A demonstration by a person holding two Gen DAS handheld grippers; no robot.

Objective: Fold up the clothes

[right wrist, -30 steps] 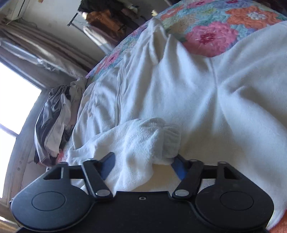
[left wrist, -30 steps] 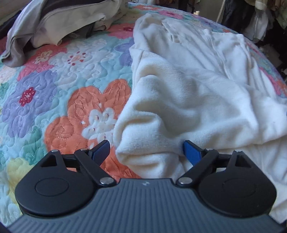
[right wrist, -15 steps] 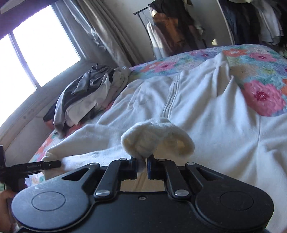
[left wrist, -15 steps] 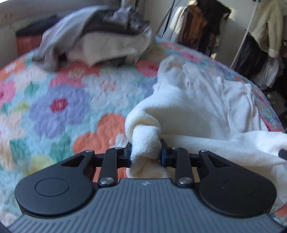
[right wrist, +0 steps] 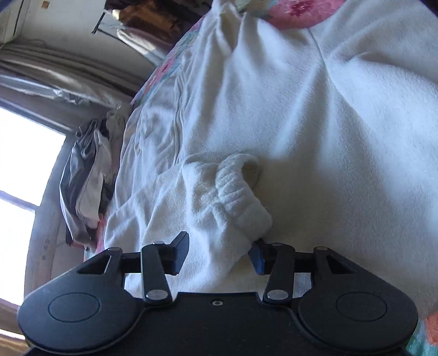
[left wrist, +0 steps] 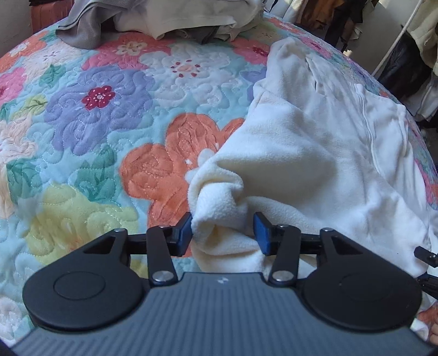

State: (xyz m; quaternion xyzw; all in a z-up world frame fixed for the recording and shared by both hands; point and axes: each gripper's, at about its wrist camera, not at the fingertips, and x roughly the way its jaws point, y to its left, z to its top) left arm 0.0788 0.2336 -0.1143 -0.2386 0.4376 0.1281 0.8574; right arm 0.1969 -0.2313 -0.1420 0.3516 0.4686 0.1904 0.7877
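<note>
A cream fleece garment (left wrist: 314,142) lies spread on a flowered quilt (left wrist: 95,115). My left gripper (left wrist: 222,232) is low over its near left edge with the jaws apart; a bunched fold of fleece sits loosely between the blue pads. In the right wrist view the same garment (right wrist: 314,109) fills the frame. My right gripper (right wrist: 219,253) is open too, with the ribbed cuff (right wrist: 241,189) of a sleeve lying between and just beyond its pads.
A heap of grey and beige clothes (left wrist: 164,19) sits at the far edge of the bed; it also shows in the right wrist view (right wrist: 87,175) beside a bright window (right wrist: 22,169). Hanging clothes (left wrist: 405,54) stand at the right beyond the bed.
Half a second ago both grippers were shut on fleece and lifted. Now both have come down toward the bed and opened, and the fleece lies loose between the pads.
</note>
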